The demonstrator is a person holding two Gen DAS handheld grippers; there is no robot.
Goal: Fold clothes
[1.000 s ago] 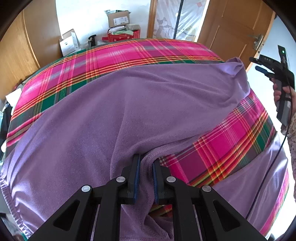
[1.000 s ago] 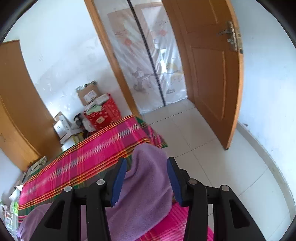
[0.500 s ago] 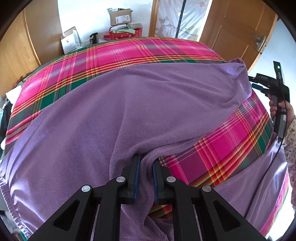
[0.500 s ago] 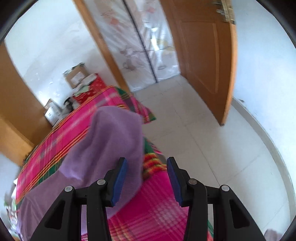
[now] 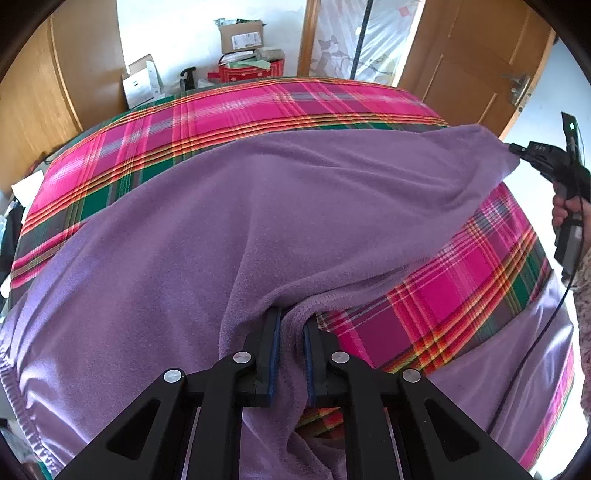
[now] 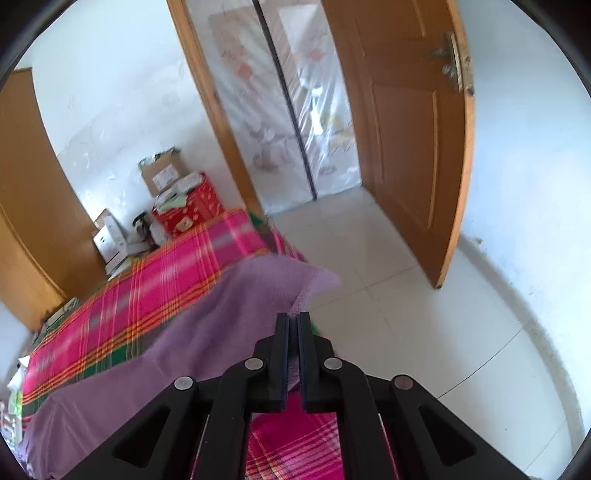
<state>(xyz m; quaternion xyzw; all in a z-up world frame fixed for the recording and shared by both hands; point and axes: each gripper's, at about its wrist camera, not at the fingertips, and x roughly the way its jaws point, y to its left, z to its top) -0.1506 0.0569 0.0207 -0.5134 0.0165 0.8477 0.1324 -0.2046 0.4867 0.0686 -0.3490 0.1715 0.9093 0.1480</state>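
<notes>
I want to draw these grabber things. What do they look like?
Each gripper is black plastic. The left gripper and right gripper both have two flat fingers with blue pads inside, angular arms with triangle cut-outs, and round silver bolts. From the side, the right one has a handle, a small green light on top and a thin black cable hanging down. The sleeve has a small floral pattern.

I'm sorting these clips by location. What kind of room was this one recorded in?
Most likely a bedroom in a home: a bed under a pink plaid cover fills the view, a wooden door opens onto tiled floor, and cardboard boxes are stacked by the wall.
</notes>
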